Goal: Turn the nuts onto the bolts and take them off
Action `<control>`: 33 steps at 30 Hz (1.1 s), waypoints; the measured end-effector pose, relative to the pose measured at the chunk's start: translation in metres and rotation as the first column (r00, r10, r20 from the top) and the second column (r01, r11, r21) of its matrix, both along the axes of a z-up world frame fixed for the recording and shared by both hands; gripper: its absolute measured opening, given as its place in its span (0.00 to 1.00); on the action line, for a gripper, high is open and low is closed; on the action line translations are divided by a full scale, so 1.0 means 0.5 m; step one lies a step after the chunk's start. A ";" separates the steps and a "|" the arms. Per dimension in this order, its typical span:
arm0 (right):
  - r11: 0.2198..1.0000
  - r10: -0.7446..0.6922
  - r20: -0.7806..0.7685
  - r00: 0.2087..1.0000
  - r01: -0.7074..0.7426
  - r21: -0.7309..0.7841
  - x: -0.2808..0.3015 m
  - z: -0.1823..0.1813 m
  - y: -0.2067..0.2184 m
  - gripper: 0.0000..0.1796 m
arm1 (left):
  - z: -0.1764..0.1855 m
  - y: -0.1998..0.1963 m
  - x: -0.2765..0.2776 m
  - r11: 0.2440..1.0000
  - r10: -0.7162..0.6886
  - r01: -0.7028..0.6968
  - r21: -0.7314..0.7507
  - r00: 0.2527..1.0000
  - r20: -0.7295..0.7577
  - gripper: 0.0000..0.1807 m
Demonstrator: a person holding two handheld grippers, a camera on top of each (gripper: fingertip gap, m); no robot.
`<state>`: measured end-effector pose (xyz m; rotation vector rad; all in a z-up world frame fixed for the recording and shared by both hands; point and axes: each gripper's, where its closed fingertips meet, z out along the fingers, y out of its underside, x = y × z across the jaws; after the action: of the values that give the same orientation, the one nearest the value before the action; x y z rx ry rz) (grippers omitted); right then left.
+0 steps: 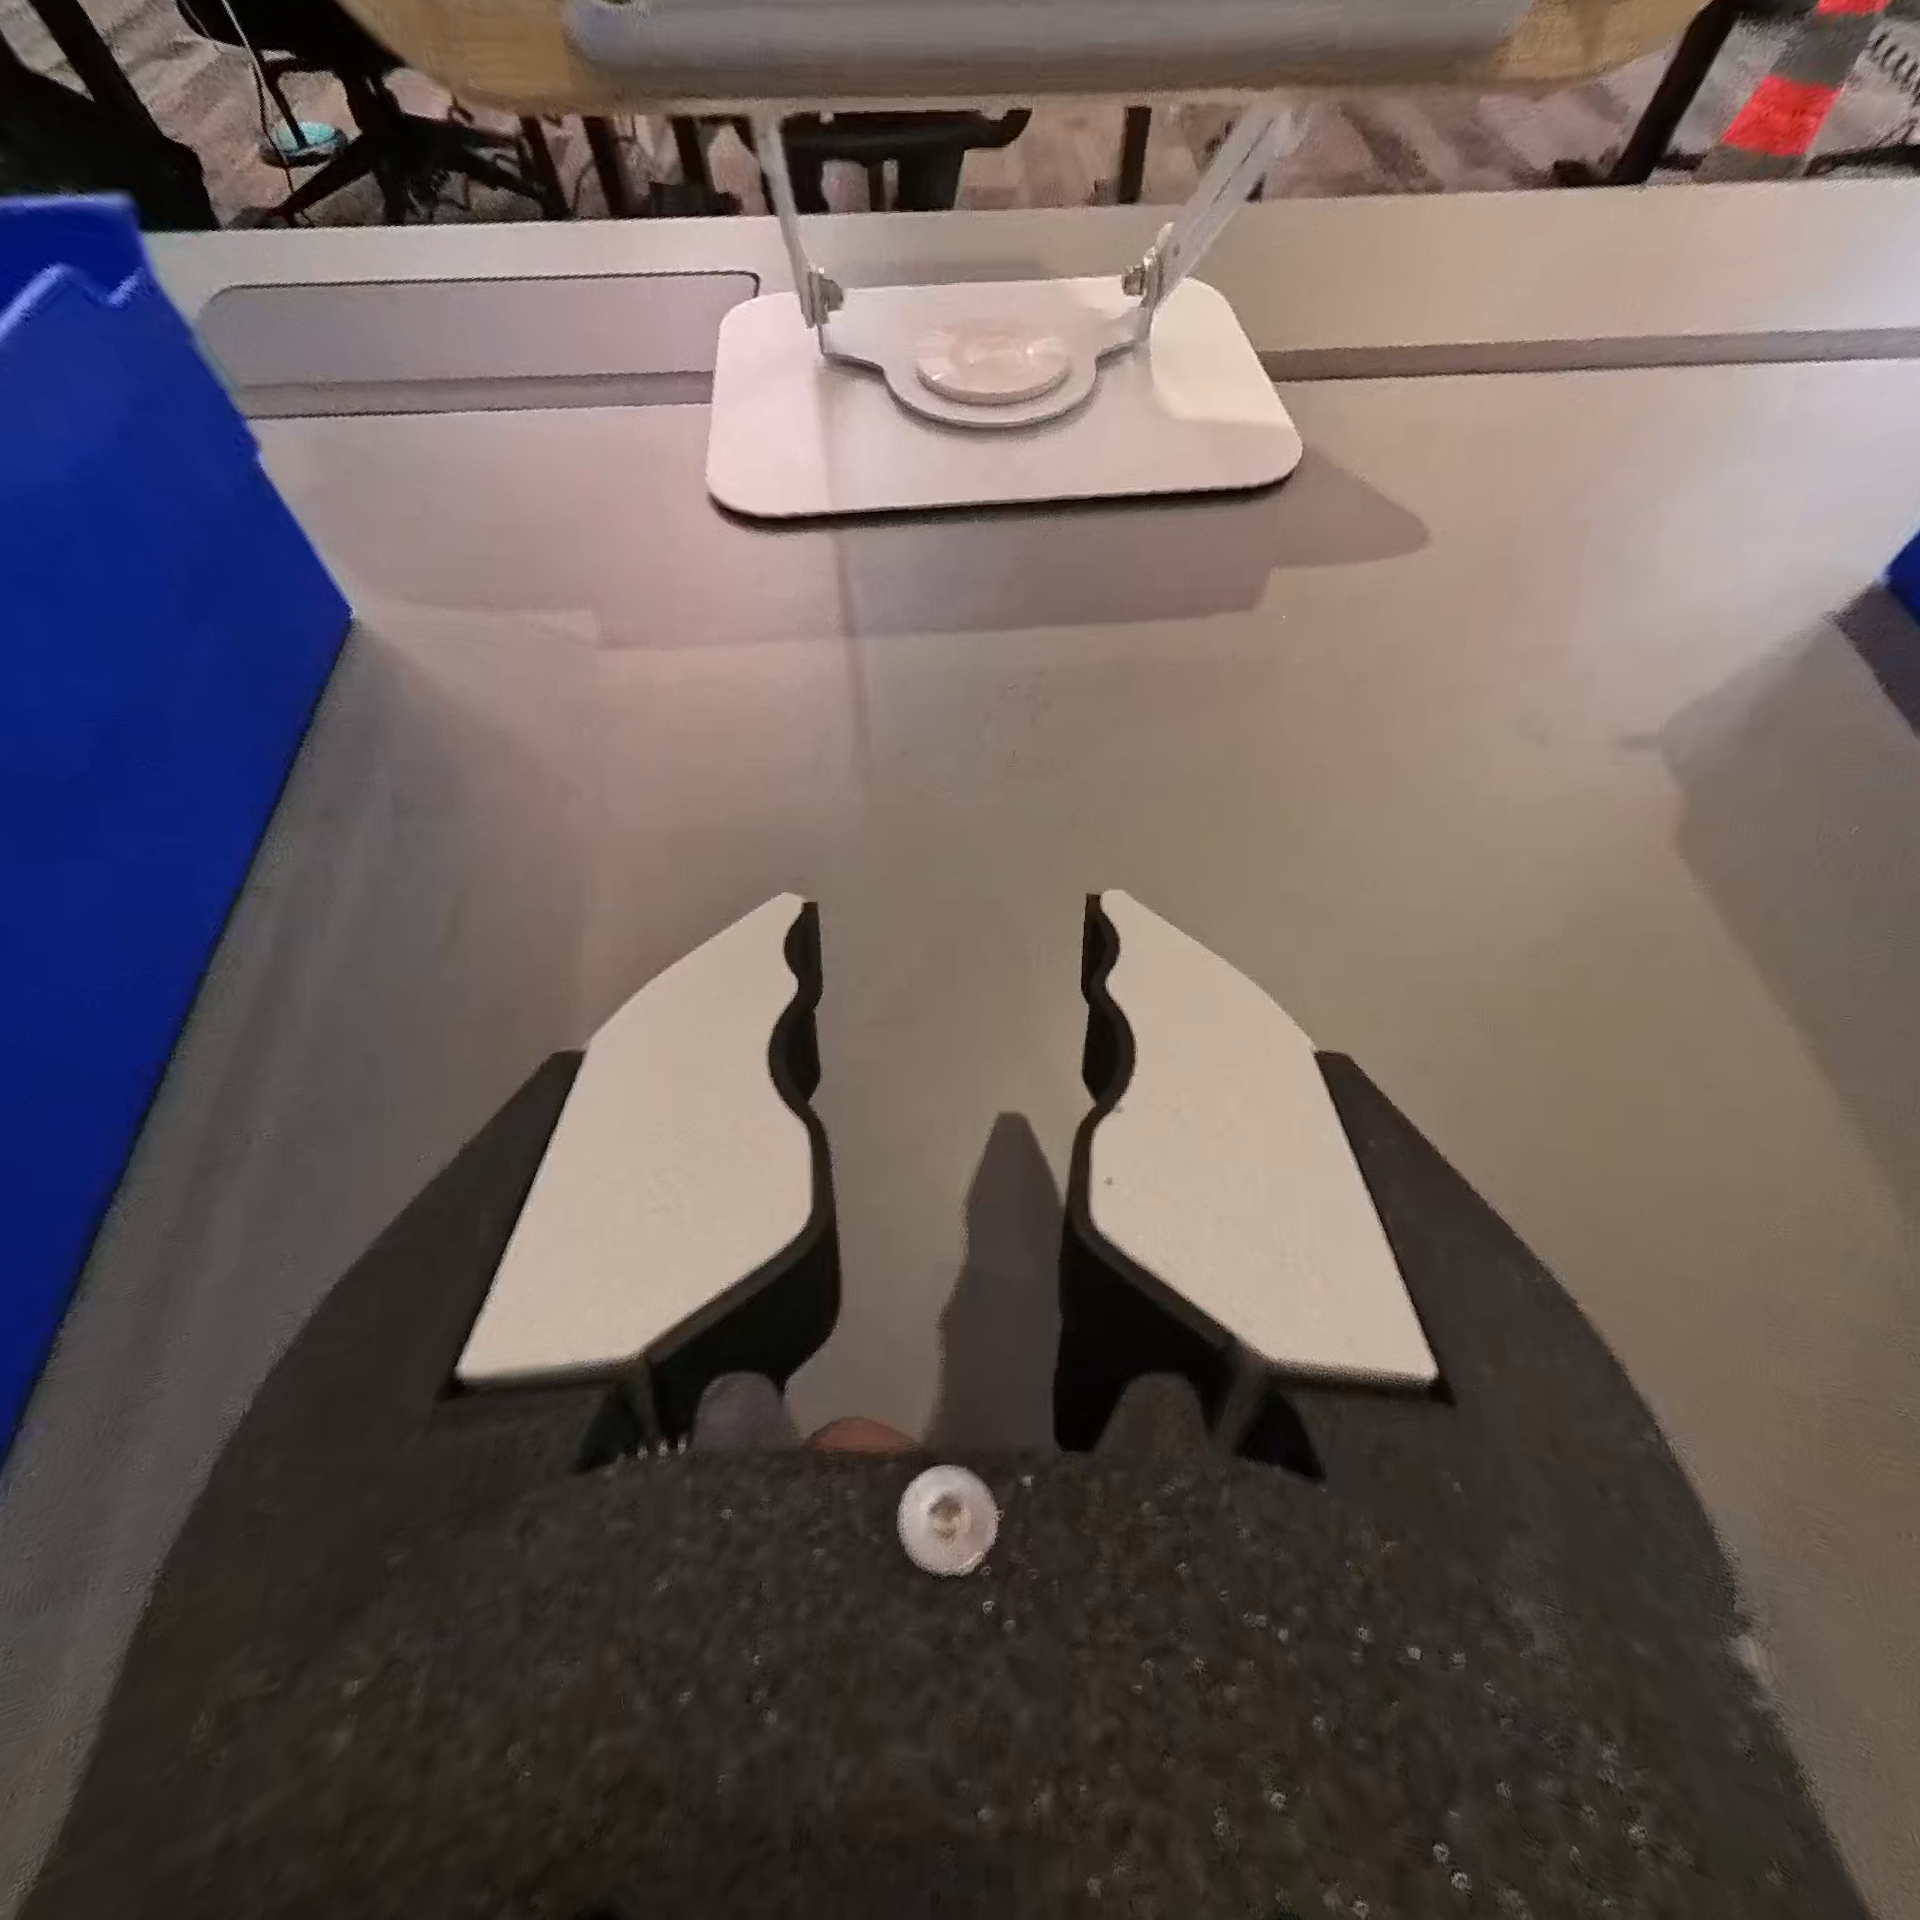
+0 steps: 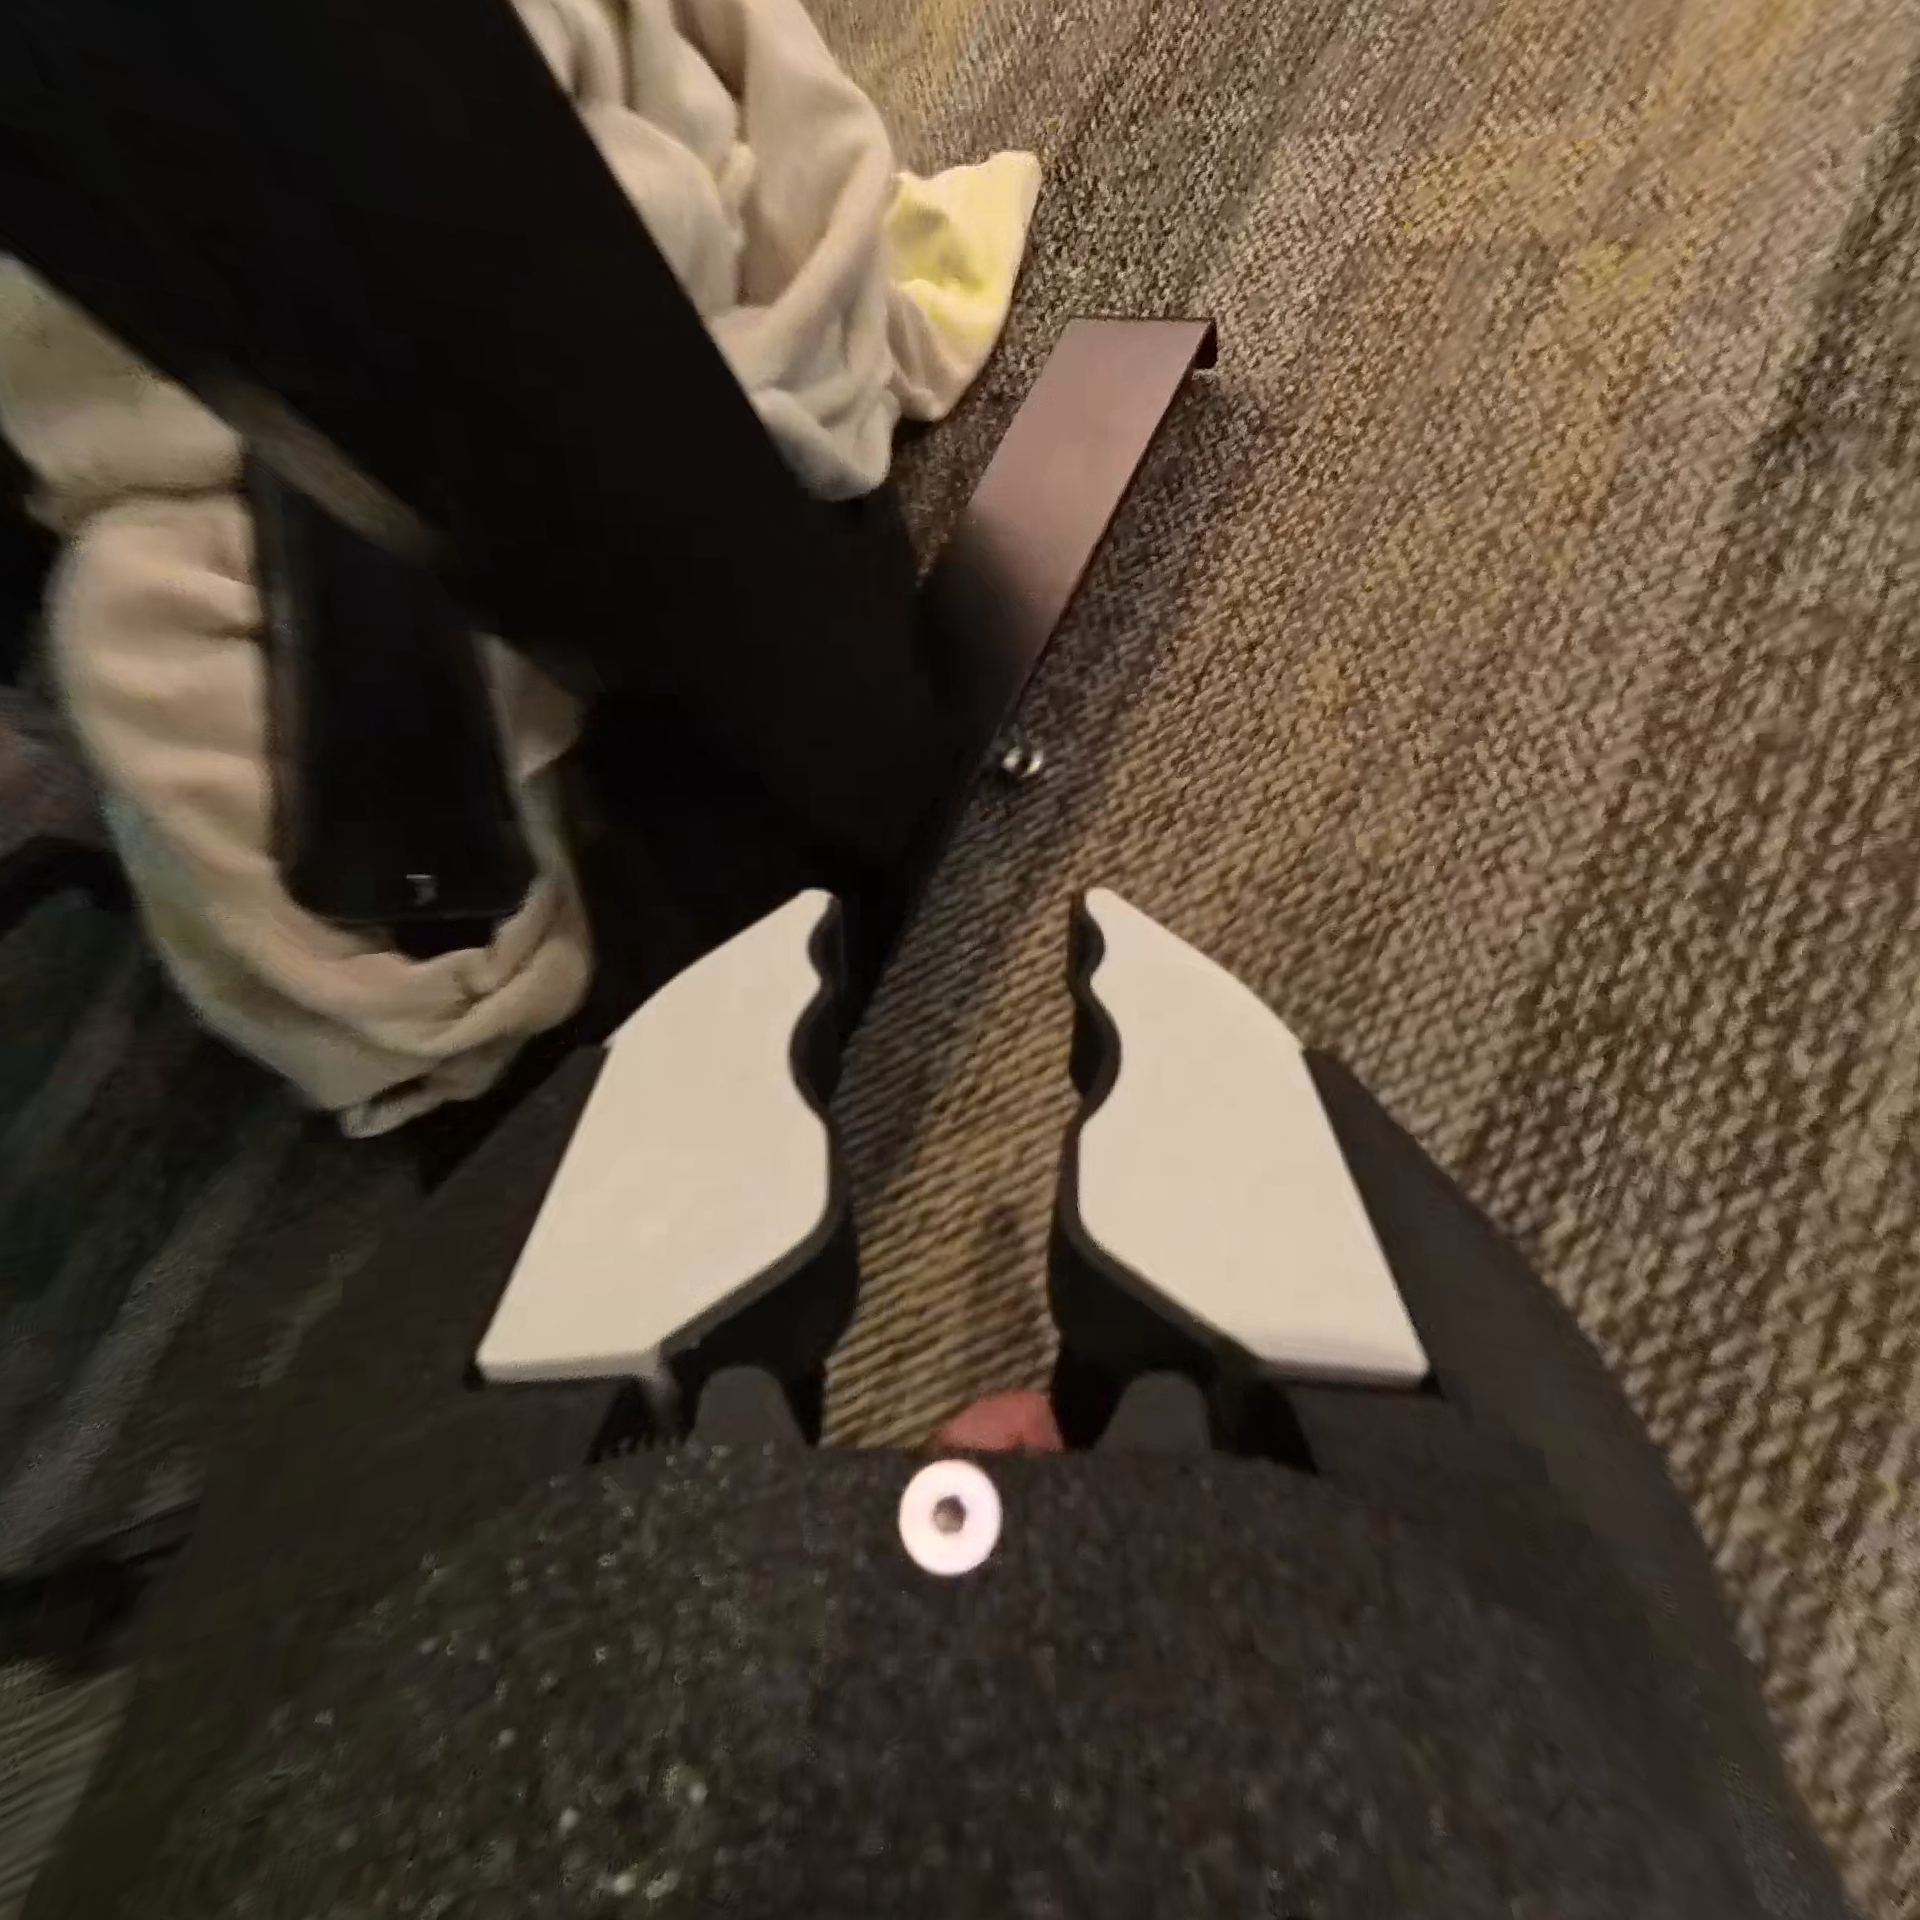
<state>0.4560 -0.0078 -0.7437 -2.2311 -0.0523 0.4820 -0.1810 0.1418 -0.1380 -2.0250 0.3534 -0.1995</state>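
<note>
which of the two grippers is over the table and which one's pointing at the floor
The left gripper is over the grey table, facing a white stand base. The right gripper points down at carpet. Both are open and empty.

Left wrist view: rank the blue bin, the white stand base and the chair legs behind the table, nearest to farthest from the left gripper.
From the left gripper, open over the grey table:
1. Blue bin, on the left, alongside the fingers.
2. White stand base, straight ahead, near the table's far edge.
3. Chair legs, beyond the table, on the floor at upper left.
</note>
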 end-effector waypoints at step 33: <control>0.826 0.561 0.435 0.704 -0.512 -0.236 -0.126 -0.362 0.238 0.19 | 0.091 -0.033 0.091 0.995 0.052 -0.082 -0.062 0.921 -0.386 0.28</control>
<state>0.3929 0.1112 -0.9246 -2.3644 -1.0005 0.2040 -0.1357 0.1254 -0.0925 -2.1462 0.5262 0.2363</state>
